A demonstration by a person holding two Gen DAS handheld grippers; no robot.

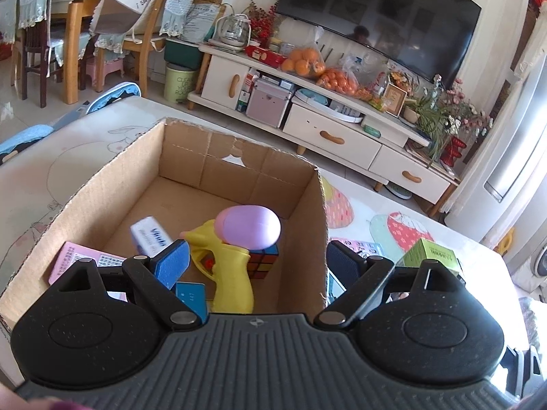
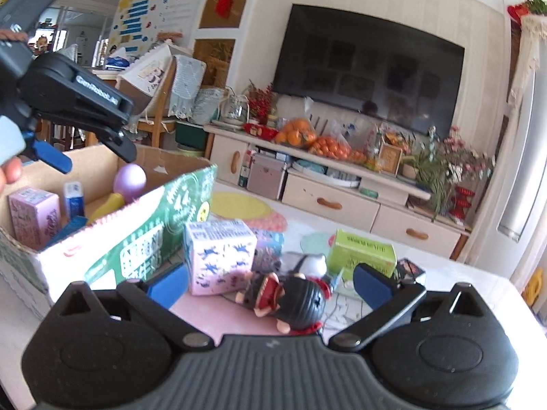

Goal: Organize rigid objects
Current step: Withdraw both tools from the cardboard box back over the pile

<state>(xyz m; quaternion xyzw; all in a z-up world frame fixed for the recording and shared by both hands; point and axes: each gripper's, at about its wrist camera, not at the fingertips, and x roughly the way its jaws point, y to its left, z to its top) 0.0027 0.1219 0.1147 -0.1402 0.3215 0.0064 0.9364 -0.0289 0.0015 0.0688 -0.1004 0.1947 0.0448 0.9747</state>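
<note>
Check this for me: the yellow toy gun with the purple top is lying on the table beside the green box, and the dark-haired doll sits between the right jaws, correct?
Not quite. The yellow toy gun lies inside the cardboard box, resting by a Rubik's cube, as the left wrist view shows. The rest holds: the dark-haired doll lies on the table between the open jaws of the right gripper.

The left black two-finger tool with blue pads point(image 1: 258, 259) tilts downward with its jaws spread wide and empty, while the right black blue-padded tool point(image 2: 270, 285) sits lower, likewise gaping and gripping nothing.
</note>
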